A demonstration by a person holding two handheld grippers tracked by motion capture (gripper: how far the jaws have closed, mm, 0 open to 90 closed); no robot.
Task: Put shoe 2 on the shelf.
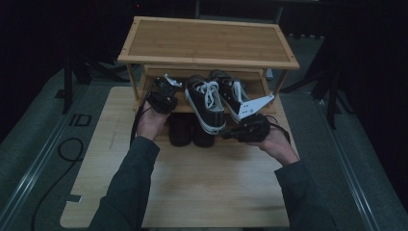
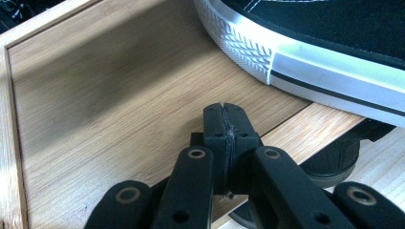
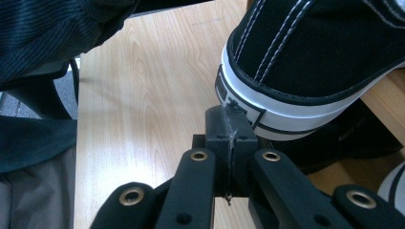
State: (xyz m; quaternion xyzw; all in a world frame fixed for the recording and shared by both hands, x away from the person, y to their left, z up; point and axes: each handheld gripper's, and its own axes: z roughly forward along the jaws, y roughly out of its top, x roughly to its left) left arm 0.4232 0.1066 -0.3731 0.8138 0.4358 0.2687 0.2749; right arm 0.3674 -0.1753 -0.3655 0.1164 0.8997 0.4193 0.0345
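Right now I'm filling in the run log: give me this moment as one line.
left gripper: shut, over rack shelf | right gripper: shut, at heel of black sneaker | second sneaker: on shelf

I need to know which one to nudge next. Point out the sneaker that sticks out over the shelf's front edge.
It is the left sneaker, beside the left gripper. Its heel overhangs the shelf, close to the right gripper. The right sneaker sits farther back.

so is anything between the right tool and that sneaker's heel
Nothing visible. The right tool, jaws shut, sits right at the heel of the black sneaker, which overhangs the shelf; contact can't be confirmed.
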